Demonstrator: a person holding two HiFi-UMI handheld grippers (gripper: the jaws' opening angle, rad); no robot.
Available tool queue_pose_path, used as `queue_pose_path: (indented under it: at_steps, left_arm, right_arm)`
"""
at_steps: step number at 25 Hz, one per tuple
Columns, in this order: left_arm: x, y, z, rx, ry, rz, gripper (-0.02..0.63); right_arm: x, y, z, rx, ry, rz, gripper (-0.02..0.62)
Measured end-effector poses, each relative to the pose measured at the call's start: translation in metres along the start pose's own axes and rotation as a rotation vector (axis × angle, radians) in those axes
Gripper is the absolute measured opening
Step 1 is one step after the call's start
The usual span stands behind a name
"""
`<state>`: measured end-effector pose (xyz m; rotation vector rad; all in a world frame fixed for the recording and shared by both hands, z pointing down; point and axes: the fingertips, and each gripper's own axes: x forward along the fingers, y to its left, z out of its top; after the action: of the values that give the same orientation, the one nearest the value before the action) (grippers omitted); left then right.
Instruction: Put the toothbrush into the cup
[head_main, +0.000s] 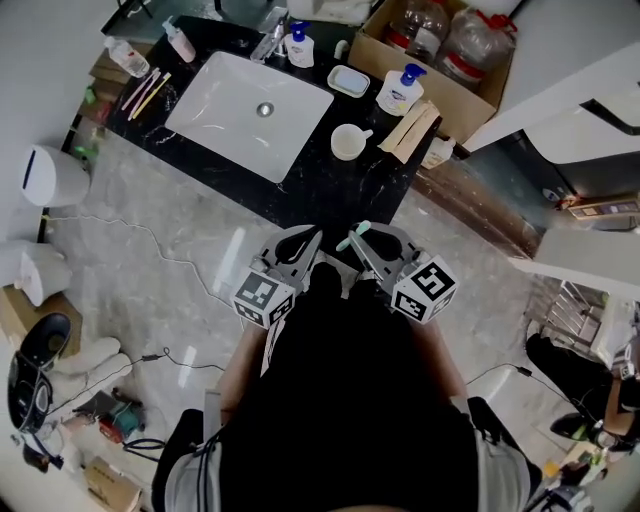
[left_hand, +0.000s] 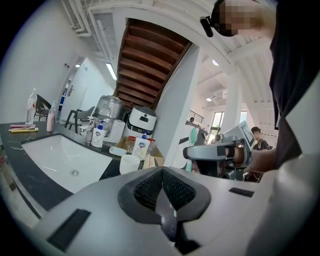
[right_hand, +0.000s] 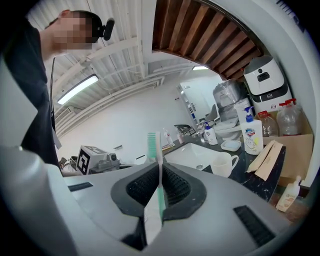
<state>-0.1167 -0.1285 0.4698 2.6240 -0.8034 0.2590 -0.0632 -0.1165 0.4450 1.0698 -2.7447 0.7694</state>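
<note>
The right gripper (head_main: 372, 250) is clamped on the toothbrush (right_hand: 159, 180), which has a slim white handle with mint-green trim and mint bristles and stands head-up between the jaws. The left gripper (head_main: 298, 245) has its jaws pressed together on nothing. Both are held well back from the white sink (head_main: 248, 110), beyond the black counter (head_main: 330, 190). The white handled cup (head_main: 349, 142) stands just right of that sink.
</note>
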Motion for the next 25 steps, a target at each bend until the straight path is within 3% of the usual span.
queue_pose_path:
  at_steps: [10,25]
  left_arm:
    - [0.019,0.009,0.01,-0.015,-0.007,-0.032,0.009]
    - [0.058,0.024,0.026,-0.002,0.015,0.019,0.009]
  right_arm:
    - [0.009,-0.014,0.013,0.004,-0.004,-0.014,0.029]
    - [0.023,-0.062,0.055,-0.02,-0.046,0.026,0.029]
